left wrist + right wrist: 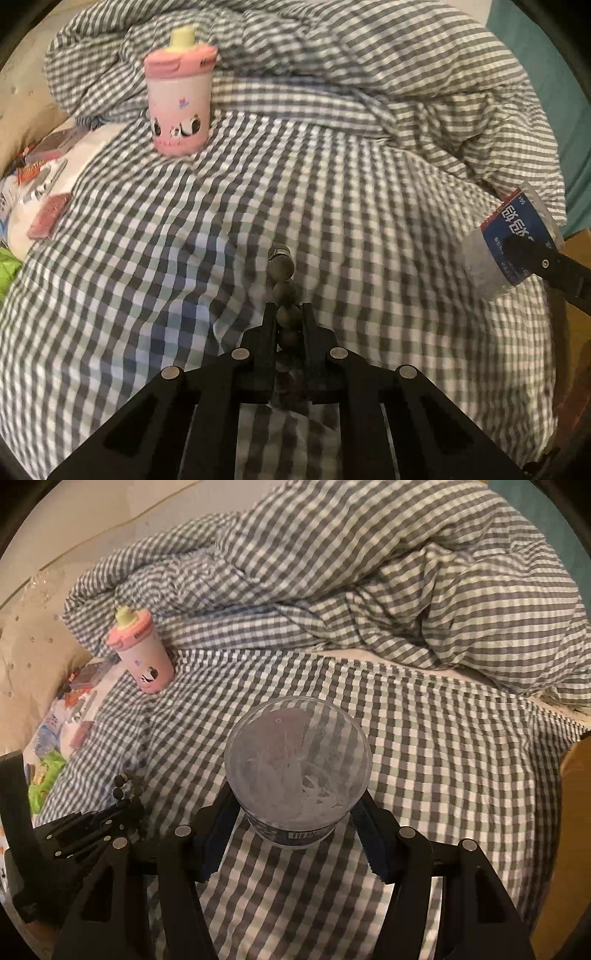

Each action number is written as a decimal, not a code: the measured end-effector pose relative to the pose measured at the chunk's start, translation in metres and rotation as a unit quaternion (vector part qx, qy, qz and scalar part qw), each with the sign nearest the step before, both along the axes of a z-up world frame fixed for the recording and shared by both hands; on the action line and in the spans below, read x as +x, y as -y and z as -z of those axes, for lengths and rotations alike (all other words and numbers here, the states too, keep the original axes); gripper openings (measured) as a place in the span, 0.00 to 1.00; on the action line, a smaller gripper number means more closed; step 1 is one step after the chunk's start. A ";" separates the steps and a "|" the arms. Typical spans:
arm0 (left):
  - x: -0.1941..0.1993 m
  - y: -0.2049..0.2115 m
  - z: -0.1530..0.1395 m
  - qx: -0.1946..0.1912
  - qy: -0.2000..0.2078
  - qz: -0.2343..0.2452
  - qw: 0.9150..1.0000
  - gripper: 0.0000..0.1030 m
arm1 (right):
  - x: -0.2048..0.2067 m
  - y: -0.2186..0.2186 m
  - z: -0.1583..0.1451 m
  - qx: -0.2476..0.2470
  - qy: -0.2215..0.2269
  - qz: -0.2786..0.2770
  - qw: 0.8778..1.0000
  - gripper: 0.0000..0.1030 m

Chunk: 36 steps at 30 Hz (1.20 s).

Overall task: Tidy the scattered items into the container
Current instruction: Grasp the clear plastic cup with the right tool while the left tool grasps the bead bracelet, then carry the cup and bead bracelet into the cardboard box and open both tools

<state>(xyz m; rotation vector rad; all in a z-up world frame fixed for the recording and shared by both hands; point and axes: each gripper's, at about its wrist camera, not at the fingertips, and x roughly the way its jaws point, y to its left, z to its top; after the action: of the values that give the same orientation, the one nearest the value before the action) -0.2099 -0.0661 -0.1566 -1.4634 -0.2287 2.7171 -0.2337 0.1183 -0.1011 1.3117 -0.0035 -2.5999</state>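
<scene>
My left gripper [288,314] is shut on a string of dark round beads [283,277] and holds it above the checked bedding; it also shows at the lower left of the right wrist view [125,805], beads [123,784] sticking up. My right gripper [297,805] is shut on a clear plastic cup [297,764] with a blue label, its open mouth facing the camera. The cup [513,243] shows at the right edge of the left wrist view. A pink toy cup with a yellow spout [179,96] stands on the bedding far left [138,651].
A bunched grey-checked duvet [369,583] fills the back. A printed pillow with small packets [48,214] lies at the left, with a green item [46,775] by it. A beige headboard [29,635] is at far left; a wooden edge [569,812] at right.
</scene>
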 end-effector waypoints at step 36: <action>0.118 -0.329 -0.189 0.007 -0.138 0.303 0.943 0.11 | 0.218 -0.307 -0.145 0.031 -0.083 0.258 0.962 0.59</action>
<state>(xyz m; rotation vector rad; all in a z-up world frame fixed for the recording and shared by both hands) -0.0920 0.2632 0.0327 -0.9207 0.1887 2.3473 -0.0155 0.4257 0.0435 1.2384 -0.2729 -3.1617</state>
